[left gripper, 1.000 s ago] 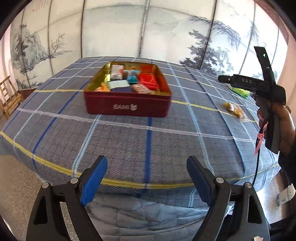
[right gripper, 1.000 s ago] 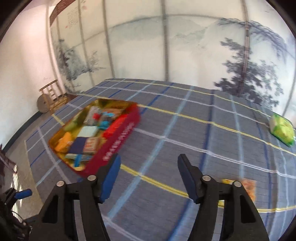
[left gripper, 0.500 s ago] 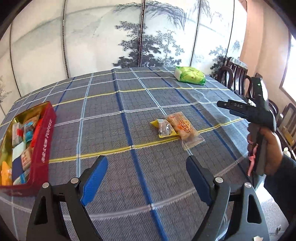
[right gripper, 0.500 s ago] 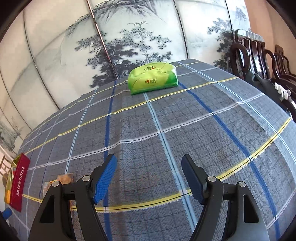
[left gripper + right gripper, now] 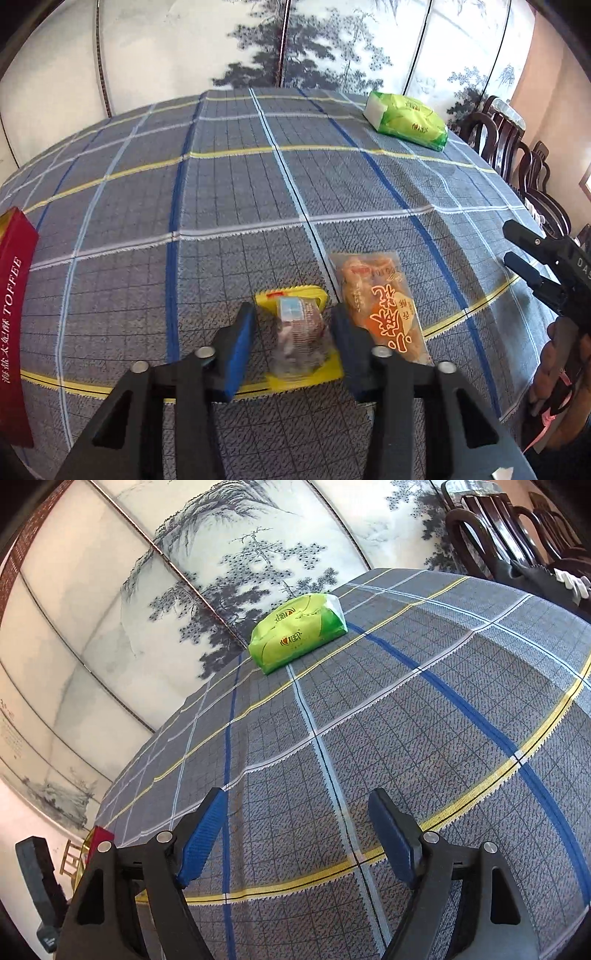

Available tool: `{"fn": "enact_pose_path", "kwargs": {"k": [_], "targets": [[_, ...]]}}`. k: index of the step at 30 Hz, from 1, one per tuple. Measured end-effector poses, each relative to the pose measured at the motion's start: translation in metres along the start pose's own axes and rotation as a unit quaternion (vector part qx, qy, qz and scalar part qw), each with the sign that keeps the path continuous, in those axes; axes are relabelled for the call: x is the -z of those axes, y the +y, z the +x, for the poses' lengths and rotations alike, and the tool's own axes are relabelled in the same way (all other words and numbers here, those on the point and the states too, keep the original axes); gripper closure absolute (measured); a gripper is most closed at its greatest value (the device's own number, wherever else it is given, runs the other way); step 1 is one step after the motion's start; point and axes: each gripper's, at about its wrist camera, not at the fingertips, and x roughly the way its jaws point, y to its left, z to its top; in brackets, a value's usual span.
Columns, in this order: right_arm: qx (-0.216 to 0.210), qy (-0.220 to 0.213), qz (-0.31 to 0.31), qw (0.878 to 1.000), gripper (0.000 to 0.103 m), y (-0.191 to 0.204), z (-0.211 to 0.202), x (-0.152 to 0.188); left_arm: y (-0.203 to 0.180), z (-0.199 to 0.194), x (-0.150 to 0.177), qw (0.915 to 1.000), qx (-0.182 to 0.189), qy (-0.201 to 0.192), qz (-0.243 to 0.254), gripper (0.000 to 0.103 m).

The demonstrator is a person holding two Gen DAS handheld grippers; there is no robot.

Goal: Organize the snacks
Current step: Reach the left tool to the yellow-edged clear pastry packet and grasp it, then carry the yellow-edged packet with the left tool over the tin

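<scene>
In the left wrist view my left gripper is low over the plaid tablecloth, its blue pads either side of a small yellow-edged snack packet; the jaws stand partly open with small gaps to the packet. An orange snack packet lies just right of it. The red toffee tin shows at the left edge. My right gripper is open and empty above the cloth; its body also shows in the left wrist view at the right.
A green tissue pack lies at the far right of the table, and also shows in the right wrist view. Dark wooden chairs stand along the table's right side. A painted folding screen stands behind.
My left gripper swung from the tin to the two packets, dropped low and narrowed around the yellow-edged one. My right gripper turned toward the green pack and stays open.
</scene>
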Motion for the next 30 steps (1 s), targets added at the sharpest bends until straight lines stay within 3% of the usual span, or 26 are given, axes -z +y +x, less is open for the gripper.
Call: {"fn": "enact_pose_path", "kwargs": {"k": [4, 9, 21, 30], "targets": [[-0.009, 0.001, 0.002, 1.000, 0.022, -0.001, 0.001, -0.001, 0.002, -0.004, -0.001, 0.9999, 0.007, -0.008, -0.006, 0.082], [-0.010, 0.001, 0.002, 1.000, 0.022, -0.001, 0.001, -0.001, 0.006, -0.019, -0.005, 0.9995, -0.004, -0.030, 0.001, 0.083], [-0.010, 0.001, 0.002, 1.000, 0.021, -0.001, 0.001, -0.001, 0.042, -0.063, -0.029, 0.9926, -0.087, -0.080, 0.027, 0.083], [-0.009, 0.001, 0.001, 1.000, 0.021, -0.001, 0.001, -0.001, 0.089, -0.080, -0.028, 0.9894, -0.116, -0.086, 0.004, 0.083]]}}
